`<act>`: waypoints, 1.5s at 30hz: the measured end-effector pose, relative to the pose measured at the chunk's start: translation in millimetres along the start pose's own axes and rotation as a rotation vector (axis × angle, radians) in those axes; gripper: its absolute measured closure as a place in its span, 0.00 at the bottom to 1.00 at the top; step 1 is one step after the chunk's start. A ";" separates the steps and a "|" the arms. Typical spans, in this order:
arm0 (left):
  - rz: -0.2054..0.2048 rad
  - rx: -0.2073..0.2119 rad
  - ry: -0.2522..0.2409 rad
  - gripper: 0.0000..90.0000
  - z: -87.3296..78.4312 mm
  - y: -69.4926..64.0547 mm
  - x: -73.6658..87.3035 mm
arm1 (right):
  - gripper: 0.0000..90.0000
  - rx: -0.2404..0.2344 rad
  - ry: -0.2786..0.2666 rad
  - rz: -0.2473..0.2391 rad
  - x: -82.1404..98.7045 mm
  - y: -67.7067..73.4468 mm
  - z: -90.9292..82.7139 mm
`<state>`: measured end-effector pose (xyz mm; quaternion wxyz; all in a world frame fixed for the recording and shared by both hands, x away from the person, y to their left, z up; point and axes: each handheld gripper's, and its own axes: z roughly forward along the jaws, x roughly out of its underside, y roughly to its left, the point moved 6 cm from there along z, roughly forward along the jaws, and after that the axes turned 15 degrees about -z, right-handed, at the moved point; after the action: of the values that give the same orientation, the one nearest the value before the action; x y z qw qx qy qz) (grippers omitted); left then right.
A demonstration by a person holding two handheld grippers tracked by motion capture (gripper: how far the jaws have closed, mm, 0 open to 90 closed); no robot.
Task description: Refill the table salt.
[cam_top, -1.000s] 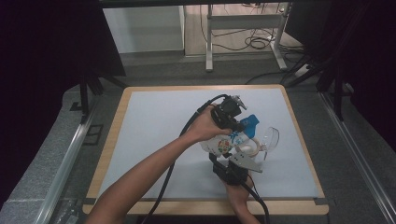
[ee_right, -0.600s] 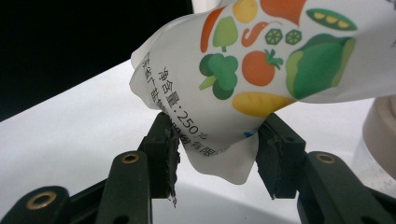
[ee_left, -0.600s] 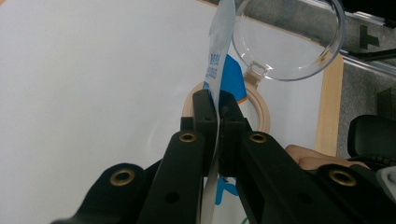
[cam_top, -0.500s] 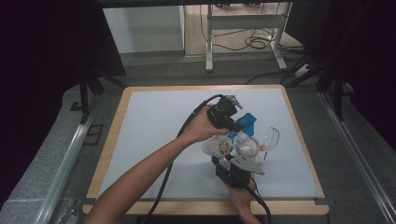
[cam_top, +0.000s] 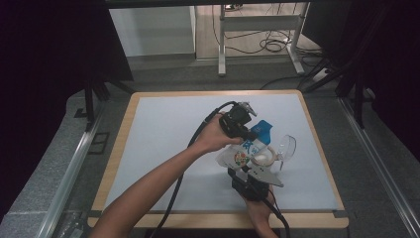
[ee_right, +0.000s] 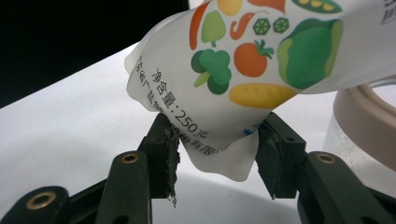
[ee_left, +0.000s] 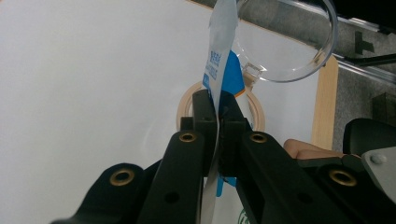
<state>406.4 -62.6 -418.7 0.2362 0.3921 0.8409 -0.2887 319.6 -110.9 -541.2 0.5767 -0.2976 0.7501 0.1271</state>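
Little has shifted since the earlier frame: both claws hold their places over the white surface. Left claw is clamped tight on the thin blue top edge of the food pouch, while the right claw grips the pouch's lower corner between half-spread jaws. Pouch hangs tilted above a clear jar with a beige rim; a clear lid stands just beside the jar.

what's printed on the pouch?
White pouch with colourful vegetables: broccoli, tomato, green pepper, plus black text. Its top edge is blue. Right gripper view shows it best.
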 end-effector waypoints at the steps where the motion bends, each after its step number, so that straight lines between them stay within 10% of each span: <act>1: 0.004 0.000 0.003 0.99 -0.5 0.5 0.4 | 0.60 0.000 0.003 0.001 0.5 0.0 -0.1; 13: -0.039 0.065 -0.013 0.99 -5.4 2.5 5.6 | 0.59 0.004 0.029 -0.010 4.7 -0.8 0.9; 45: -0.090 0.075 -0.165 0.99 -32.1 17.9 25.2 | 0.56 -0.003 0.052 -0.053 10.1 2.3 -3.0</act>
<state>400.6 -18.5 -416.7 0.2767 0.3371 0.8241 -0.3615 314.3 -113.7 -550.2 0.5599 -0.3215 0.7564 0.1050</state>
